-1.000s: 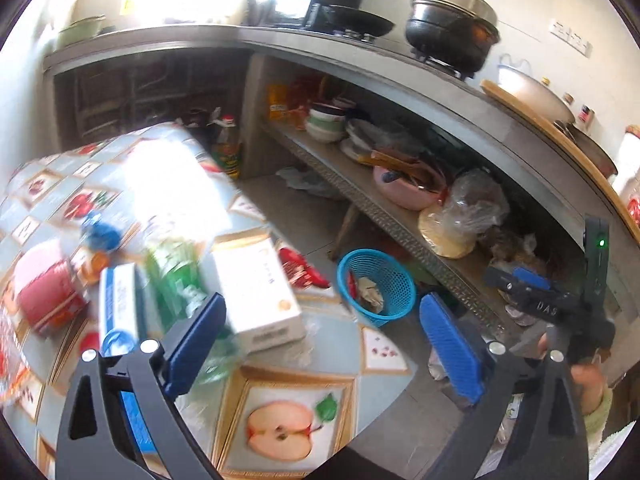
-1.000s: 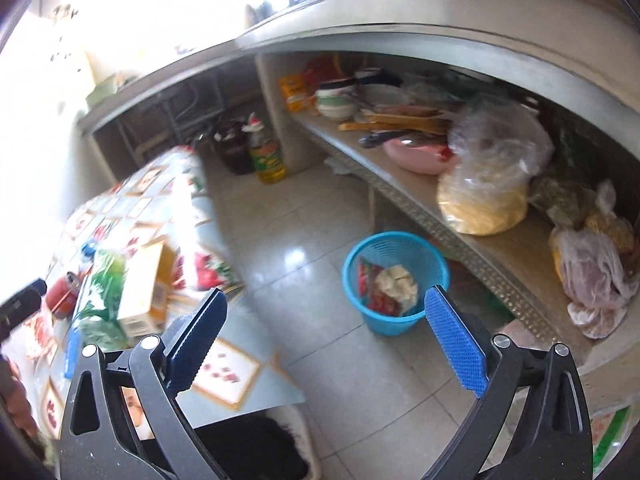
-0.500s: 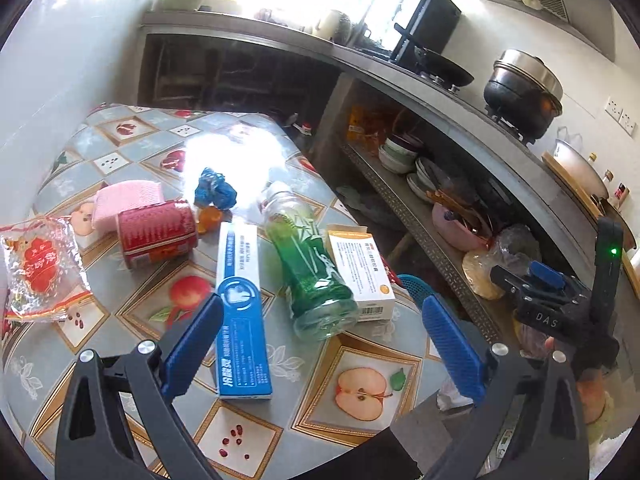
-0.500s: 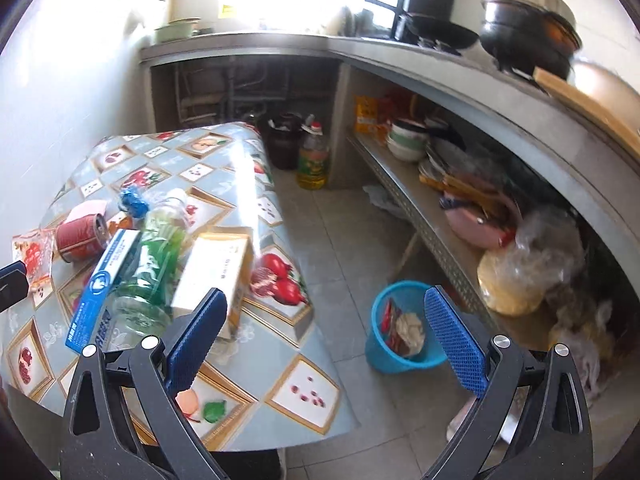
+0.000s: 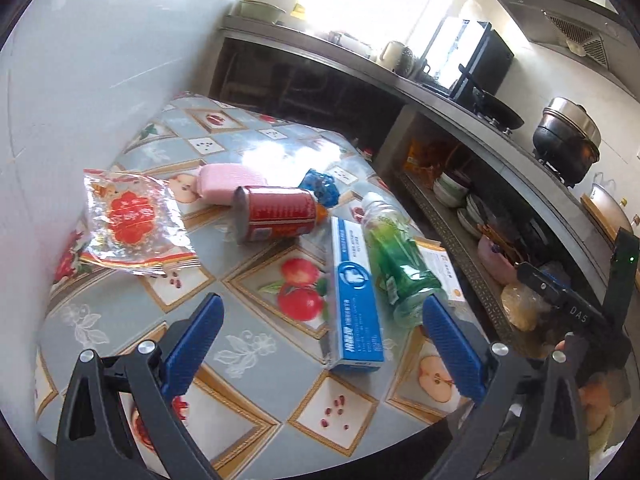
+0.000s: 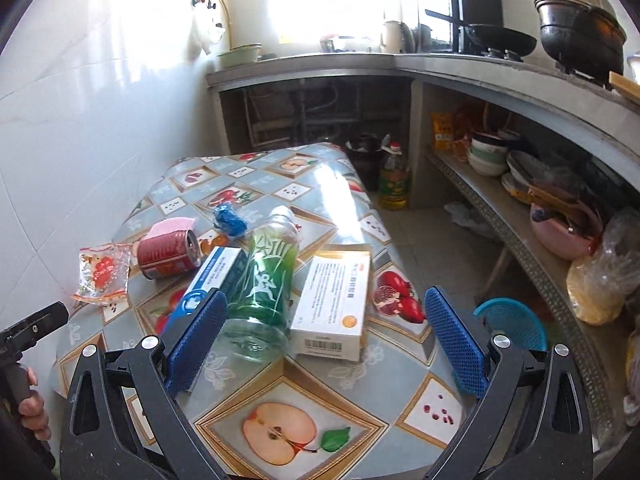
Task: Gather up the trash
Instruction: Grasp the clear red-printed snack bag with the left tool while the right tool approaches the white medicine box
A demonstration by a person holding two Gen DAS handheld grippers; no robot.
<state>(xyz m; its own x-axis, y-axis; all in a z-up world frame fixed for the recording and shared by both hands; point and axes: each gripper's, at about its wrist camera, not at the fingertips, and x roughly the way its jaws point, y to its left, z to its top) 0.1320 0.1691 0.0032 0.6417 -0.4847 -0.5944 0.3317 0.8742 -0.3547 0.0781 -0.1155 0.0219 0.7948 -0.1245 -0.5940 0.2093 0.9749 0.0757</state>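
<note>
Both hand-held grippers hang above a small table covered in a glossy grey-blue oilcloth printed with fruit [image 5: 256,384] [image 6: 360,400], and both are released, their blue ribbed pads spread wide with nothing between them: the left gripper [image 5: 320,344] fills the lower part of its view, the right gripper [image 6: 326,336] the lower part of its own. The trash lies scattered across the tabletop. In the left wrist view a crinkled clear snack wrapper with a red print [image 5: 132,224] sits at centre left, near the white wall; to its right a red drink can [image 5: 276,214] lies on its side, with a pink sponge-like block [image 5: 232,180] just behind it and a crumpled blue wrapper [image 5: 320,186] beside its far end. A long blue-and-white toothpaste box [image 5: 354,292] lies right of centre, and touching its right edge is a clear plastic bottle with a green label [image 5: 396,264], tipped on its side; whether it holds any liquid I cannot tell. Beyond the bottle lies a white-and-orange medicine carton [image 6: 334,308], seen at the centre of the right wrist view directly between the spread pads. At the lower right of that view, on the floor off the table's edge, stands a blue plastic mesh basket [image 6: 512,320] — only its rim shows, so its contents are hidden. A hand [image 6: 34,412] grips the other tool's handle at the lower left edge.
</note>
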